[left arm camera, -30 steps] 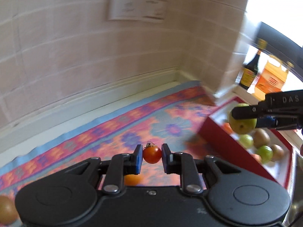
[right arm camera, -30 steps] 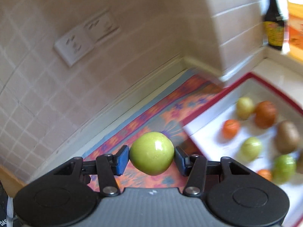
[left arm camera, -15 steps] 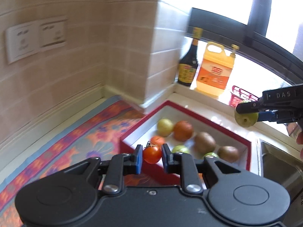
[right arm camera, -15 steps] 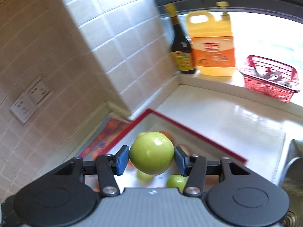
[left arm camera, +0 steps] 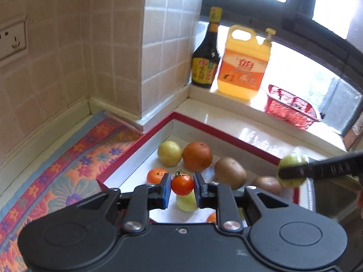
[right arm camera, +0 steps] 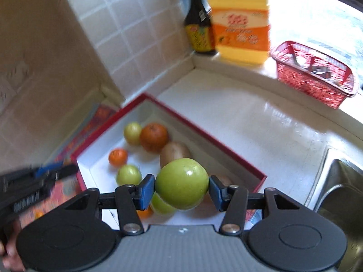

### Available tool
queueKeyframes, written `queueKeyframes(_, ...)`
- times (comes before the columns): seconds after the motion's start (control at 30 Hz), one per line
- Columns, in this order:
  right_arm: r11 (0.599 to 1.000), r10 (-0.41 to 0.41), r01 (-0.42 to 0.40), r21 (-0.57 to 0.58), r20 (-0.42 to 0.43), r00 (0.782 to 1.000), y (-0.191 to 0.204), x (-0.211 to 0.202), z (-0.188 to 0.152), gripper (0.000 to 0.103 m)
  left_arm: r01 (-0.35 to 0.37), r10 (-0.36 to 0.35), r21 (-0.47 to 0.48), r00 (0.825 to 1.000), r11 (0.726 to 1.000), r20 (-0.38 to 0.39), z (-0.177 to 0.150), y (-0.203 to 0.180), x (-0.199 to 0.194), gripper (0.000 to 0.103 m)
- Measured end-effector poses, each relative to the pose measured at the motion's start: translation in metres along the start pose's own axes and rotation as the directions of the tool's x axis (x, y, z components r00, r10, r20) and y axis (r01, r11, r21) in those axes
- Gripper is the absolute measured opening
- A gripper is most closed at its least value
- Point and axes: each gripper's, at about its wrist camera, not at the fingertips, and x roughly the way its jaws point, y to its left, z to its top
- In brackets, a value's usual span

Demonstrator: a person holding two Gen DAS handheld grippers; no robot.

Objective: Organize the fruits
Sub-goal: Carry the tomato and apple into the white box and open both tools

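My left gripper [left arm camera: 182, 189] is shut on a small red tomato [left arm camera: 182, 184] with a green stem, held above the near end of a red-rimmed white box [left arm camera: 226, 133]. In the box lie a yellow-green fruit [left arm camera: 169, 153], a big orange [left arm camera: 197, 156], a small orange [left arm camera: 157, 175], two brown kiwis [left arm camera: 230, 173] and a green fruit [left arm camera: 187, 201]. My right gripper [right arm camera: 181, 189] is shut on a green apple [right arm camera: 181, 183] over the same box [right arm camera: 199, 129]. In the left wrist view that apple [left arm camera: 291, 163] and its gripper show at the right, over the box's right end.
A dark sauce bottle [left arm camera: 206, 54], a yellow-orange jug [left arm camera: 244, 63] and a red basket [left arm camera: 292, 108] stand on the window sill. A tiled pillar [left arm camera: 163, 45] rises behind the box. A flowered mat [left arm camera: 68, 172] lies left; a steel sink [right arm camera: 340, 195] lies right.
Both grippers swung right from over the flowered mat to above the red-rimmed box, each still holding its fruit. The sill with the bottle, jug and basket came into view.
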Motion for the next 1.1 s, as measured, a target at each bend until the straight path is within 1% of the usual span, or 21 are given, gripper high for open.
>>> queueKeyframes(0.07,0.998,-0.006,0.004,-0.055,-0.034,0.999,0.006,0.01,-0.004,0.054,-0.033,0.032,-0.025,0.999,0.999,-0.022,0.0,0.0,0.012,0.024)
queueKeyframes(0.13,0.994,-0.022,0.015,-0.109,-0.064,0.998,0.011,0.019,-0.007,0.054,-0.05,0.047,-0.058,0.998,0.997,-0.05,-0.004,-0.001,0.025,0.024)
queueKeyframes(0.27,0.983,-0.038,0.015,-0.182,-0.12,0.992,0.017,0.033,-0.016,0.054,-0.026,0.019,-0.078,0.996,0.997,-0.091,-0.018,-0.01,0.042,0.024)
queueKeyframes(0.43,0.968,-0.063,0.023,-0.249,-0.155,0.986,0.024,0.045,-0.023,0.054,-0.041,0.039,-0.013,0.993,0.999,-0.107,-0.026,-0.017,0.049,0.024)
queueKeyframes(0.57,0.96,-0.082,0.031,-0.278,-0.172,0.982,0.028,0.055,-0.026,0.054,-0.112,0.116,0.04,0.989,0.993,-0.096,-0.022,-0.004,0.049,0.024)
queueKeyframes(0.63,0.954,-0.093,0.037,-0.298,-0.176,0.98,0.029,0.059,-0.027,0.054,-0.13,0.133,0.039,0.986,0.991,-0.099,-0.017,0.006,0.053,0.024)
queueKeyframes(0.7,0.947,-0.099,0.037,-0.319,-0.18,0.979,0.032,0.064,-0.027,0.054,-0.137,0.141,0.044,0.982,0.99,-0.123,-0.01,0.014,0.061,0.024)
queueKeyframes(0.77,0.94,-0.105,0.039,-0.339,-0.177,0.979,0.033,0.066,-0.027,0.054,-0.135,0.145,0.07,0.978,0.988,-0.153,-0.006,0.015,0.072,0.024)
queueKeyframes(0.87,0.921,-0.129,0.058,-0.384,-0.161,0.978,0.035,0.068,-0.027,0.046,-0.132,0.15,0.103,0.969,0.986,-0.195,-0.002,0.013,0.087,0.024)
queueKeyframes(0.93,0.914,-0.136,0.059,-0.402,-0.164,0.977,0.036,0.068,-0.025,0.044,-0.137,0.159,0.114,0.962,0.984,-0.221,-0.001,0.013,0.097,0.024)
queueKeyframes(0.97,0.911,-0.136,0.058,-0.409,-0.164,0.977,0.035,0.068,-0.024,0.043,-0.135,0.159,0.117,0.96,0.984,-0.23,-0.001,0.013,0.1,0.024)
queueKeyframes(1.1,0.911,-0.129,0.047,-0.409,-0.175,0.976,0.032,0.07,-0.024,0.042,-0.12,0.146,0.107,0.949,0.987,-0.281,-0.004,0.014,0.115,0.024)
